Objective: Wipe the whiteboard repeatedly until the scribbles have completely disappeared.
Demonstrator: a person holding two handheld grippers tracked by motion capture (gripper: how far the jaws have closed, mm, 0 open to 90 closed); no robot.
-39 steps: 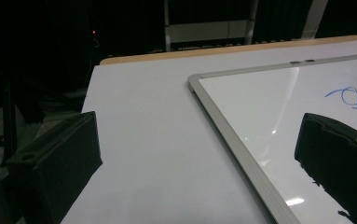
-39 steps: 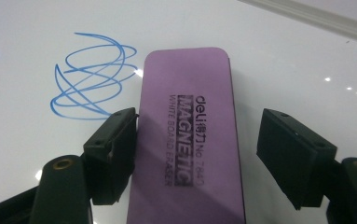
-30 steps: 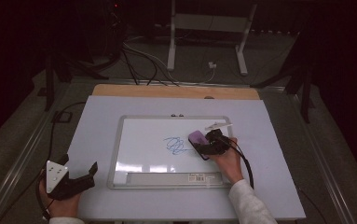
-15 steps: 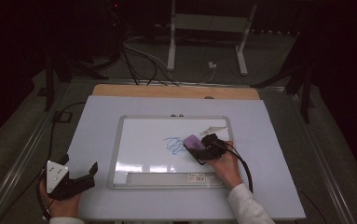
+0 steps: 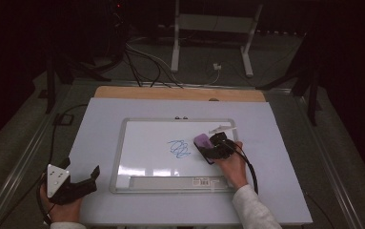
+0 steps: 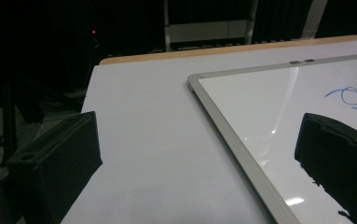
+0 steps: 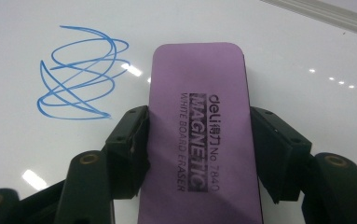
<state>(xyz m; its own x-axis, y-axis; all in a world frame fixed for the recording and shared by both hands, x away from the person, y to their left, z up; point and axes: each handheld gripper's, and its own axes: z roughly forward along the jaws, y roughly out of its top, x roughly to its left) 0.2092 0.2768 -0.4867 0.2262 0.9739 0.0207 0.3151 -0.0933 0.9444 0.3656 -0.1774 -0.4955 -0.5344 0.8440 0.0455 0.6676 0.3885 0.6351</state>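
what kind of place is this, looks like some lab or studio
Probably a recording lab or workshop rather than a home: a white-topped table in a dark room, cables trailing over the floor, a metal stand behind it, and a small whiteboard laid flat.

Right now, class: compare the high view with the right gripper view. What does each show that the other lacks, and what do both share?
High view alone: the person's left gripper resting open on the table beside the whiteboard, a marker lying at the board's far right corner, and the right hand. Right gripper view alone: the print on the purple eraser, reading "MAGNETIC WHITE BOARD ERASER". Both: the right gripper clamped on the eraser's sides, next to the blue scribble on the whiteboard.
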